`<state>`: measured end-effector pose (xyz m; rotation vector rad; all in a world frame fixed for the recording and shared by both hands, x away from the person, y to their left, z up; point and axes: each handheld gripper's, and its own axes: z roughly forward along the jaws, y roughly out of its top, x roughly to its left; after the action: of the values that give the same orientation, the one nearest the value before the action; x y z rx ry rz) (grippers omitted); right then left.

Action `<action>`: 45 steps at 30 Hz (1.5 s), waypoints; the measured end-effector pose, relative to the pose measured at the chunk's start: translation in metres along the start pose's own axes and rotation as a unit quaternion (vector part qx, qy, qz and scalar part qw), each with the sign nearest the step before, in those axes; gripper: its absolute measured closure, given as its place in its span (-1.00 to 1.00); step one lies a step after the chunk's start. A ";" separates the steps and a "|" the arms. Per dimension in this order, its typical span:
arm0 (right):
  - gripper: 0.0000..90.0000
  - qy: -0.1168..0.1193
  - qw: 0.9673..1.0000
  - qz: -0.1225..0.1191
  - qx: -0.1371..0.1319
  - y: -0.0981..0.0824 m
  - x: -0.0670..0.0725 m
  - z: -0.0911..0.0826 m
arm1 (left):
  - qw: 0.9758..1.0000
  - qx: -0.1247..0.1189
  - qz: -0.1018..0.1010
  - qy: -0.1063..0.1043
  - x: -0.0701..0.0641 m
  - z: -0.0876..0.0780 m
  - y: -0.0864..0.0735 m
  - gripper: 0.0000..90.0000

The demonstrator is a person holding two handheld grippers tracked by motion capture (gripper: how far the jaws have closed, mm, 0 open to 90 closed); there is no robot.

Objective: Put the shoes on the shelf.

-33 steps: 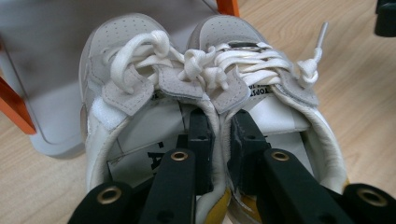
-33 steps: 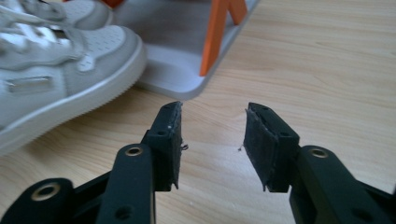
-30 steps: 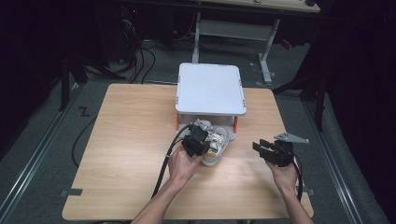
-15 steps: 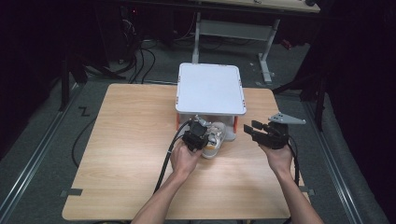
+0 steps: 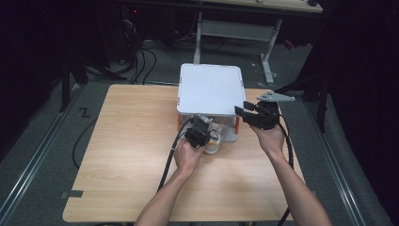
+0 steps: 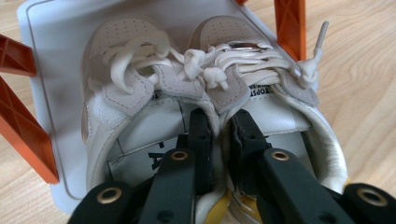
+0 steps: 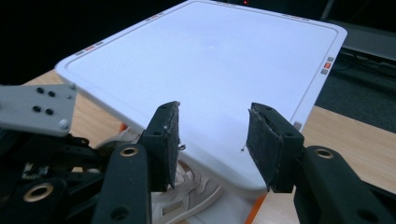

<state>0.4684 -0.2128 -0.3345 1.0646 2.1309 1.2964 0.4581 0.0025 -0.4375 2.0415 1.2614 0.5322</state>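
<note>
A pair of white lace-up sneakers (image 6: 140, 70) lies with its toes on the lower white shelf (image 6: 51, 42) of a small rack, between orange legs (image 6: 23, 135). My left gripper (image 6: 219, 130) is shut on the two inner collars, pinching them together. In the high view the sneakers (image 5: 215, 143) stick out from under the rack's white top (image 5: 210, 89), with the left gripper (image 5: 201, 134) at their heels. My right gripper (image 5: 242, 109) hovers open at the top's front right corner; between its pads (image 7: 166, 140) I see the white top (image 7: 210, 51), touching nothing.
The rack stands at the far middle of a wooden table (image 5: 122, 141). A black cable (image 5: 169, 160) trails from the left gripper along the forearm. Beyond the table is dark floor with cables and a desk frame (image 5: 235, 28).
The left gripper has pushed the sneakers forward, farther under the rack. The right gripper has risen and moved forward and left, from the bare table to the rack's front right corner.
</note>
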 end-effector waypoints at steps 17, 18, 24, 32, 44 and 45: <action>0.10 -0.033 0.999 0.000 0.018 0.010 0.001 0.048 | 1.000 -0.009 -0.013 0.019 0.001 0.014 0.007 0.77; 0.10 -0.034 0.999 0.001 0.022 0.010 0.001 0.050 | 1.000 -0.009 -0.014 0.020 0.001 0.014 0.008 0.77; 0.08 -0.040 0.999 -0.011 0.022 0.008 0.002 0.053 | 0.999 -0.010 -0.020 0.028 0.000 0.018 0.010 0.76; 0.08 -0.040 0.999 -0.016 0.025 0.008 0.002 0.053 | 0.999 -0.012 -0.018 0.037 0.000 0.021 0.010 0.64; 0.09 -0.033 0.999 -0.015 0.025 0.008 0.000 0.053 | 0.999 -0.020 -0.022 0.011 0.003 0.009 0.010 -0.13; 0.09 -0.033 0.999 -0.014 0.024 0.008 0.000 0.053 | 0.999 -0.024 -0.023 0.010 0.003 0.007 0.010 -0.14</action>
<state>0.5081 -0.1811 -0.3524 1.0771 2.1306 1.1860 0.4699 -0.0005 -0.4348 1.9673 1.2915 0.5591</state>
